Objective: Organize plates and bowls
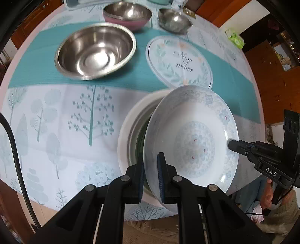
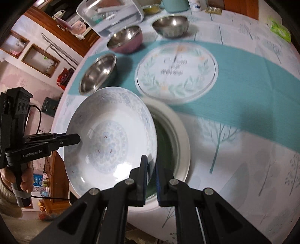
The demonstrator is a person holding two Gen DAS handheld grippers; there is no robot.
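A white plate with a pale blue flower pattern (image 1: 193, 142) (image 2: 110, 135) hangs tilted above the table, held at two opposite edges. My left gripper (image 1: 151, 166) is shut on its near rim in the left wrist view, and in the right wrist view the same gripper (image 2: 77, 138) pinches the plate's left edge. My right gripper (image 2: 150, 166) is shut on the rim in its own view, and the left wrist view has it (image 1: 231, 144) at the plate's right edge. Just below lies a white-rimmed dish with a dark green inside (image 1: 127, 131) (image 2: 180, 135), partly hidden by the plate.
A flat wreath-patterned plate (image 1: 180, 62) (image 2: 178, 71) lies behind on the teal cloth stripe. A large steel bowl (image 1: 95, 50), a pink-sided steel bowl (image 1: 127, 15) and a small steel bowl (image 1: 174, 18) stand further back. A clear tub (image 2: 110, 15) and a green packet (image 2: 279, 30) are near the table's far edge.
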